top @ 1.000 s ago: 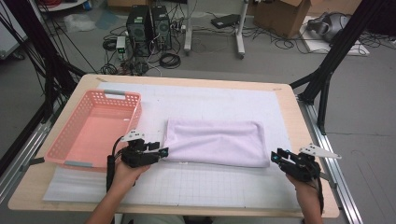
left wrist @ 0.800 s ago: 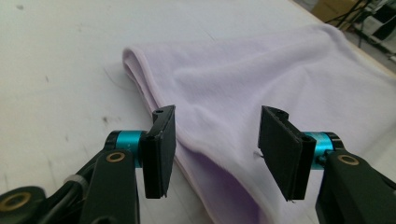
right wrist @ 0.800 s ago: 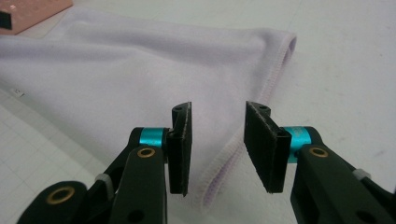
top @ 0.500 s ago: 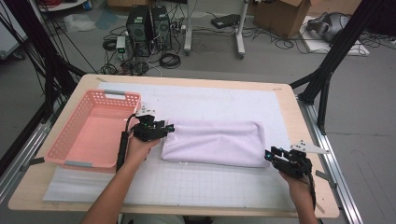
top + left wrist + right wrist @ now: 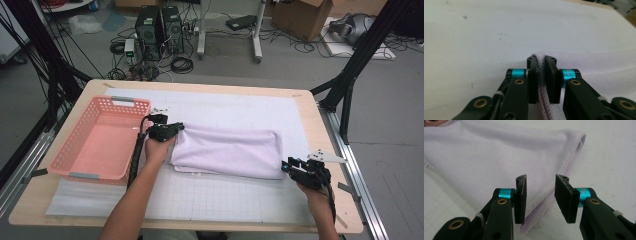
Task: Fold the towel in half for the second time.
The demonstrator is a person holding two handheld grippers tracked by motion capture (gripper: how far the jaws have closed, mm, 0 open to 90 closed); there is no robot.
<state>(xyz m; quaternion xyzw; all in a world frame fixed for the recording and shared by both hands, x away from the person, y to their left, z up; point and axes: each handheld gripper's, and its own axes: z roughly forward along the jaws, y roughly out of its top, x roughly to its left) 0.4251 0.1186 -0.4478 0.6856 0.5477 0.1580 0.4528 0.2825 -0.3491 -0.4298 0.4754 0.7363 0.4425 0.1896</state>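
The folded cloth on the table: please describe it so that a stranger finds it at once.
On the white gridded mat covering the wooden table, look right of the pink basket. The cloth lies flat there, a pale lilac folded rectangle, the only soft thing.

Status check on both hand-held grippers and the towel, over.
Left hand-held gripper just closed on towel corner. Right hand-held gripper open, straddling near corner edge. Basket alongside, nothing blocking.

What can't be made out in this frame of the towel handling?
- Left gripper: its jaws have just been closing on the towel edge; in its own view they hide how many layers are pinched.
- Right gripper: jaws open around the towel's corner; the high view is too small to show contact.
- Towel's underside: hidden by its own fold.
- Pink basket: the near wall hides part of the floor.
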